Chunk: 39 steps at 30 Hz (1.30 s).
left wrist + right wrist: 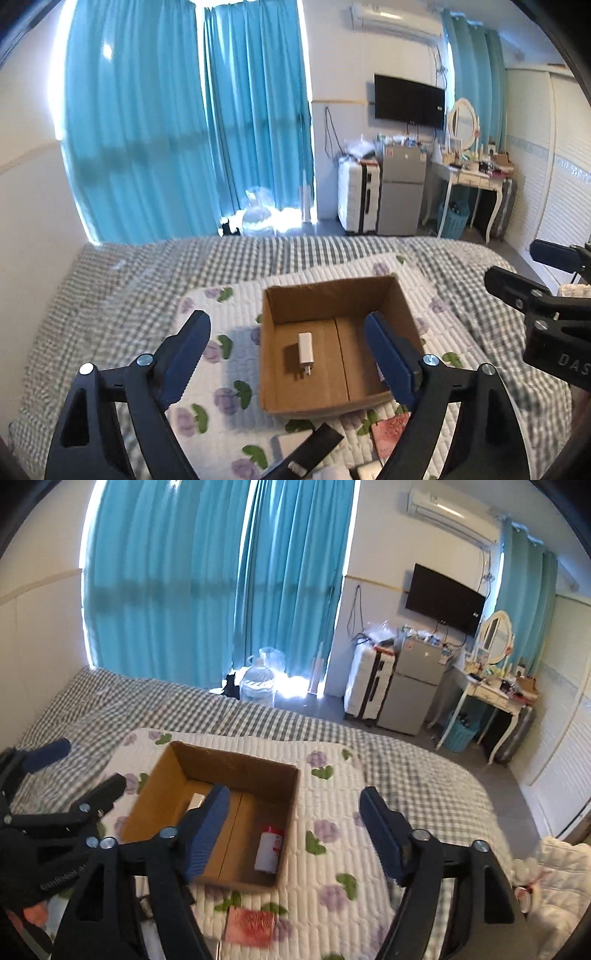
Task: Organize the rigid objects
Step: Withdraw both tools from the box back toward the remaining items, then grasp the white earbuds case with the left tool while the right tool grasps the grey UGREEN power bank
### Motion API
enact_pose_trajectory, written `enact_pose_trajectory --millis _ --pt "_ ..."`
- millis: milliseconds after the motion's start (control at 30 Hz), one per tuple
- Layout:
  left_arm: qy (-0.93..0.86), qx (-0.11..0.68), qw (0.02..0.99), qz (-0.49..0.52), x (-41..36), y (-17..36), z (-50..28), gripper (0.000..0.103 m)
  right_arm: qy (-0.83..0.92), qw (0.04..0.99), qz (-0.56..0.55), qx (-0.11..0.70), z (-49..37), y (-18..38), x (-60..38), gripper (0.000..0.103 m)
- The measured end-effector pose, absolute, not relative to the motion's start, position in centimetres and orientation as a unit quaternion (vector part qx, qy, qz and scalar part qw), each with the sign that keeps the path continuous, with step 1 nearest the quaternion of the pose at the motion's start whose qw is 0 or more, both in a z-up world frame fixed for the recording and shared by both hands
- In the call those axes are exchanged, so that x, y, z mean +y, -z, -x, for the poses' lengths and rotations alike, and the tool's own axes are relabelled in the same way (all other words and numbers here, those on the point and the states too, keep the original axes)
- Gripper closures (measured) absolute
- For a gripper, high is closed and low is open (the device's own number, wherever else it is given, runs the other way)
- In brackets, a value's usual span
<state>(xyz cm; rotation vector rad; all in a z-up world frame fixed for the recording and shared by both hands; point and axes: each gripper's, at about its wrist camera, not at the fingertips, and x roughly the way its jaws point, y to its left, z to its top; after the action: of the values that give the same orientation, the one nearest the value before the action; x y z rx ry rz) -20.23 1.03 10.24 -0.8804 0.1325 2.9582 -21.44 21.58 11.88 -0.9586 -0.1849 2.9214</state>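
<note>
Cardboard box (334, 400): open-topped, centre of both frames, on the floral quilted mat (332, 853).
Already boxed: white charger plug (306, 349) on the floor's left half; white tube with red print (269, 847) at the near right corner.
Still loose: pink packet (251, 925), black flat bar (317, 443) and white pieces along the bottom edge, just before the box.
Left gripper (288, 354): fingers wide apart, empty, above the box.
Right gripper (295, 830): fingers spread, empty, over the box's right rim.
Doing it well: I judge the next pick is a loose item below; descend squarely, straddle its narrow sides, close firmly, clear the rim before release.
</note>
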Motion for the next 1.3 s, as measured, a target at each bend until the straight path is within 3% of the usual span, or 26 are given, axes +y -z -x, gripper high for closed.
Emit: enact_pose_trajectory --millis 167,400,667,933,1233,1300 --pt "-0.959 0.032 0.030 0.282 0.0 -12.9 15.9 0.009 -0.946 0.026 0.318 -0.062 15.7 -15.7 20.5 0.013" --pt "-0.954 0.040 0.026 0.295 -0.5 -10.6 11.5 0.005 -0.947 0.014 0.314 -0.065 9.8 -15.3 19.3 0.008" --pt "-0.937 0.035 0.006 0.348 -0.8 -1.0 10.0 0.004 -0.937 0.000 0.344 -0.050 7.7 -5.8 19.4 0.006" --pt "-0.912 0.028 0.003 0.408 -0.8 8.3 11.6 0.004 -0.916 -0.015 0.400 -0.033 10.9 3.9 19.6 0.006" --pt "-0.890 0.056 -0.002 0.453 -0.3 13.8 12.2 0.006 -0.895 -0.023 0.445 0.010 12.5 10.6 20.6 0.006" --pt "-0.886 0.071 0.002 0.459 0.2 14.3 12.1 0.013 -0.892 -0.025 0.451 0.013 12.6 11.1 20.7 0.006"
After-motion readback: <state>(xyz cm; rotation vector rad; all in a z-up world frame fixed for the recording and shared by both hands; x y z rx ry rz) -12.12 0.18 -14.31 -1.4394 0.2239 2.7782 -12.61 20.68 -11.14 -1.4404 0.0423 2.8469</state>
